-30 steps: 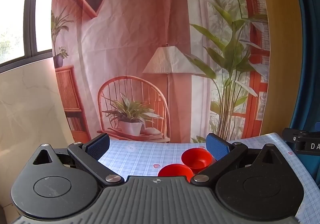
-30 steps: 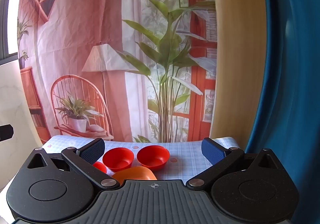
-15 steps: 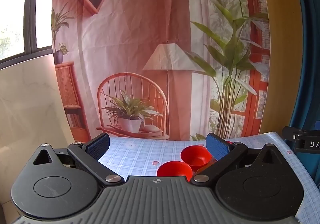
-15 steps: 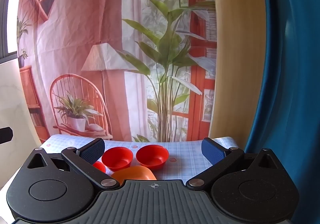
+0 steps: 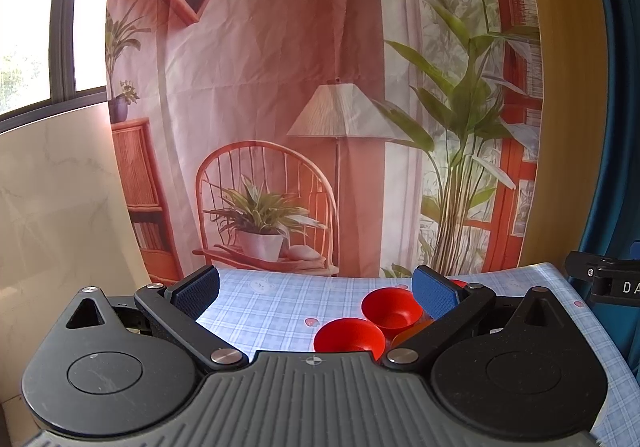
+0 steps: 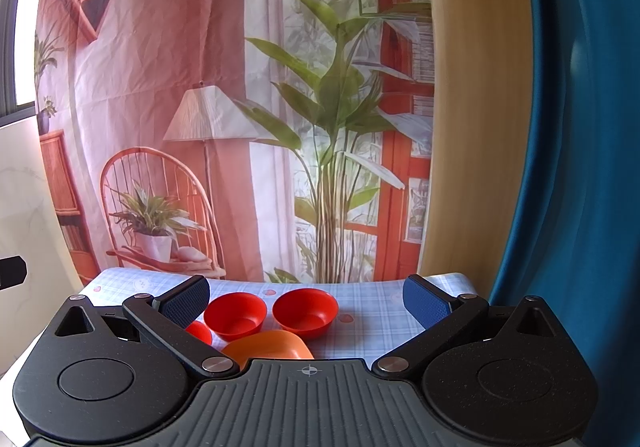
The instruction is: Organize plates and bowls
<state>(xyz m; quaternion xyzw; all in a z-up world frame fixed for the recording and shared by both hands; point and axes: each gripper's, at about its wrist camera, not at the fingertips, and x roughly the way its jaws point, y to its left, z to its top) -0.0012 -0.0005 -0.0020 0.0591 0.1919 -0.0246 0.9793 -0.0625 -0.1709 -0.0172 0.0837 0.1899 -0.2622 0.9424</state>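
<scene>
In the right wrist view, two red bowls (image 6: pixel 235 314) (image 6: pixel 305 311) sit side by side on the checked tablecloth (image 6: pixel 376 315). A third red bowl (image 6: pixel 199 332) peeks out behind my left finger, and an orange bowl (image 6: pixel 269 345) lies nearest, partly hidden by the gripper body. My right gripper (image 6: pixel 306 297) is open and empty above them. In the left wrist view, two red bowls (image 5: pixel 347 334) (image 5: pixel 391 308) and a sliver of the orange bowl (image 5: pixel 412 332) show. My left gripper (image 5: pixel 316 289) is open and empty, to their left.
A printed backdrop (image 5: pixel 320 107) of a chair, lamp and plants hangs behind the table's far edge. A blue curtain (image 6: pixel 572 167) hangs at the right. A marble wall (image 5: pixel 52 207) stands at the left. The right gripper's black side (image 5: pixel 608 283) shows at the left wrist view's right edge.
Both views have drifted slightly; the bowls sit a little lower and nearer in the left wrist view. Both grippers stay open and empty.
</scene>
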